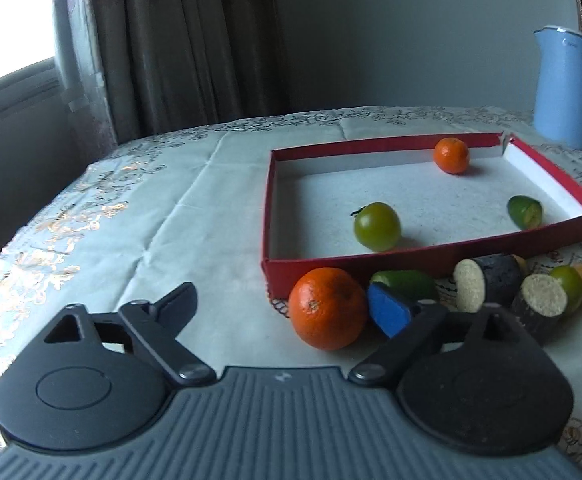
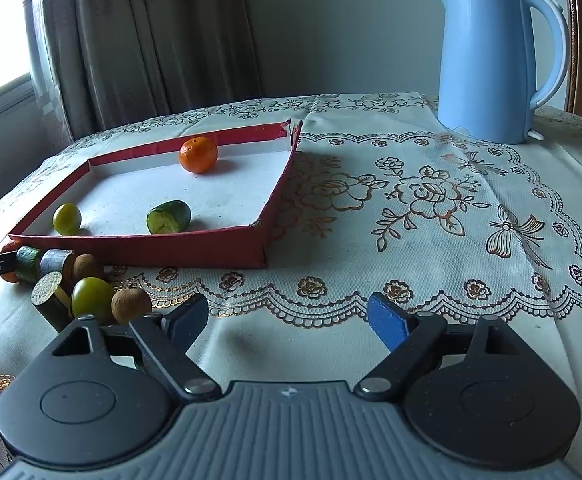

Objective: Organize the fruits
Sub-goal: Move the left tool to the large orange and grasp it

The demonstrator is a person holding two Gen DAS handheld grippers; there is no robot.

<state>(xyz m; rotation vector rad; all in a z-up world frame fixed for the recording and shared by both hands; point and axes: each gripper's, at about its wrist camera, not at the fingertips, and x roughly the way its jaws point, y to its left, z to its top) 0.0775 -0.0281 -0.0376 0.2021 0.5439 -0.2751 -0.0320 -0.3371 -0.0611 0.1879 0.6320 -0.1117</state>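
A red-walled tray [image 1: 431,254] [image 2: 139,246] holds a small orange [image 1: 451,155] [image 2: 197,154], a green tomato [image 1: 377,226] [image 2: 67,219] and a green fruit piece [image 1: 525,211] [image 2: 169,217]. In front of it lie a big orange [image 1: 329,308], a green piece [image 1: 405,282], dark cut cylinders [image 1: 491,280] [image 2: 49,294], a green fruit [image 2: 92,297] and brown longans [image 2: 131,303]. My left gripper [image 1: 287,304] is open, the big orange between its fingers, untouched by the left one. My right gripper [image 2: 287,316] is open and empty over the cloth.
A blue electric kettle [image 2: 495,60] [image 1: 567,88] stands at the back right of the table. A patterned tablecloth [image 2: 431,200] covers the round table. Curtains [image 1: 163,40] and a window hang behind. The table edge curves away at left.
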